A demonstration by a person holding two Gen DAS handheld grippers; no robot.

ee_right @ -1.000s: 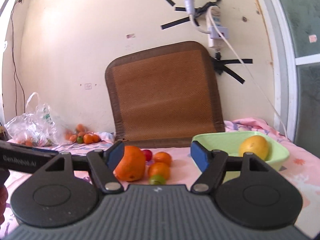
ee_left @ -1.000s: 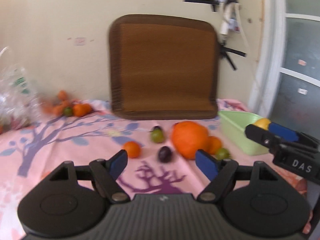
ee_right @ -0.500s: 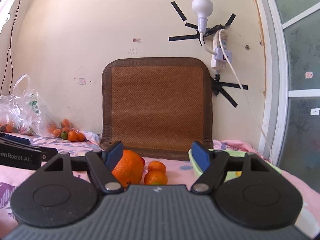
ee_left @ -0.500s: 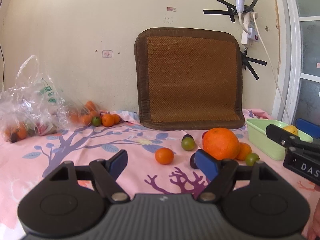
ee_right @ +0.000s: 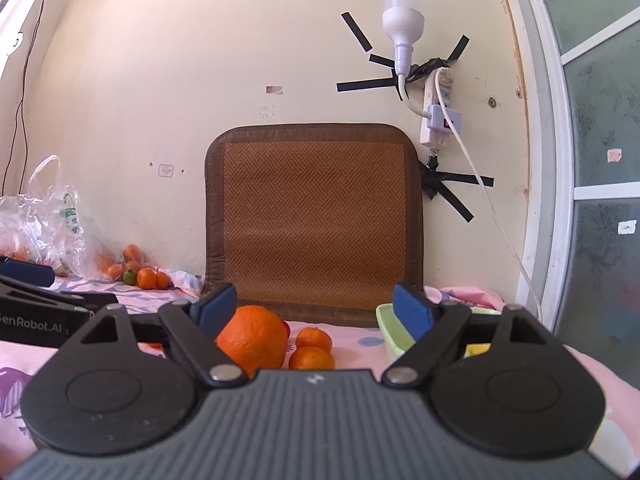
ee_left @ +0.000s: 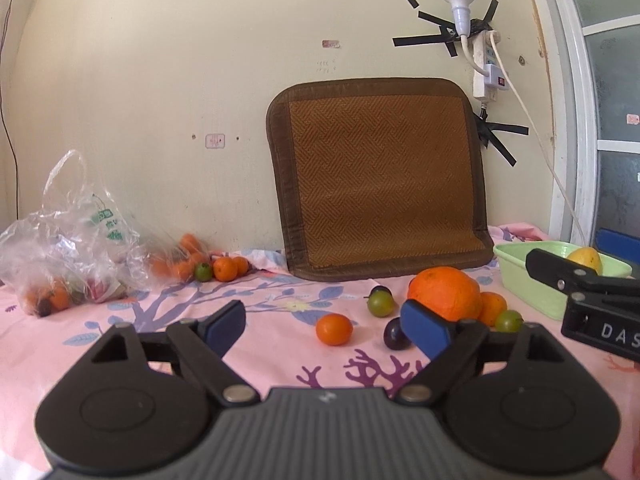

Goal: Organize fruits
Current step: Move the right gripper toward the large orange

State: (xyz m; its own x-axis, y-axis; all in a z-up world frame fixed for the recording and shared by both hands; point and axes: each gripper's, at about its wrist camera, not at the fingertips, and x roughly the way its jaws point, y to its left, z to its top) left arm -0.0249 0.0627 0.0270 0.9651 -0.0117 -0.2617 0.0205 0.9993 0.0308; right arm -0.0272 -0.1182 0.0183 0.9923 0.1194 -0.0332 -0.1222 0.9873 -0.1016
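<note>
A large orange (ee_left: 444, 294) lies on the pink cloth among small fruits: a tangerine (ee_left: 334, 330), a dark plum (ee_left: 394, 334) and a green fruit (ee_left: 380, 303). A yellow fruit (ee_left: 584, 260) sits in the green basin (ee_left: 532, 280) at the right. My left gripper (ee_left: 326, 326) hovers short of the fruits, its jaws opening, nothing between them. My right gripper (ee_right: 314, 310) is low and level, jaws opening and empty, with the large orange (ee_right: 252, 338) and two tangerines (ee_right: 312, 350) just beyond and the basin (ee_right: 390, 330) behind its right finger.
A clear plastic bag (ee_left: 68, 248) of fruit lies at the left, with loose tangerines (ee_left: 224, 268) beside it by the wall. A brown woven cushion (ee_left: 380, 180) leans on the wall. A power strip and cable (ee_left: 490, 68) hang at the right by a window frame.
Both grippers' jaws have spread wider. The left view has swung right to left and tilted up, bringing the bag into sight. The right view dropped lower, hiding the basin's yellow fruit behind its finger.
</note>
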